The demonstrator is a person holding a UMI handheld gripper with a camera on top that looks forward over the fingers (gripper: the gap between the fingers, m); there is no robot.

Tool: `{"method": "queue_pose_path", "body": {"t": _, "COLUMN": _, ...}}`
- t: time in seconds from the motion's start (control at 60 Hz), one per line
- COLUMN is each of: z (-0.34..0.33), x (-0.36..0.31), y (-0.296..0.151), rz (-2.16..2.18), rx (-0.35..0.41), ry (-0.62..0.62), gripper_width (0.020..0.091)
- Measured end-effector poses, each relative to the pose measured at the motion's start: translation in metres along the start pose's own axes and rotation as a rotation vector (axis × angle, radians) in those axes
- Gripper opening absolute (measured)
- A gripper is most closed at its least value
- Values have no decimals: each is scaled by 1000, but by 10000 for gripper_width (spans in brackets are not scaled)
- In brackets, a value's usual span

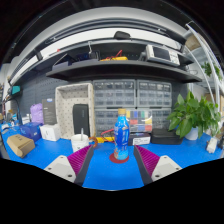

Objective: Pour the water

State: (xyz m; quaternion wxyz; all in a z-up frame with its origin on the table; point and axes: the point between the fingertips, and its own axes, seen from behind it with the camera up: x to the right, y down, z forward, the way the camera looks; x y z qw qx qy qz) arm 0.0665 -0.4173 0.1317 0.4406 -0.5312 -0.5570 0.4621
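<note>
Bottle [121, 136] stands upright on blue table [112, 172], just beyond spread, empty fingers [147, 160].

Clear water bottle [121, 136] with blue label and orange cap, stood upright on blue table [110, 172], just ahead of the fingers

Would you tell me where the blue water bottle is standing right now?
In the gripper view, the blue bottle stands upright on the blue table, centred just ahead of the open gripper.
</note>
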Motion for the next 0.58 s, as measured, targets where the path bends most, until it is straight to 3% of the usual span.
{"method": "queue_pose_path", "body": {"t": 0.583, "z": -44, "x": -4, "y": -25, "rz": 12, "rx": 33, "ry": 15, "gripper_width": 831}}
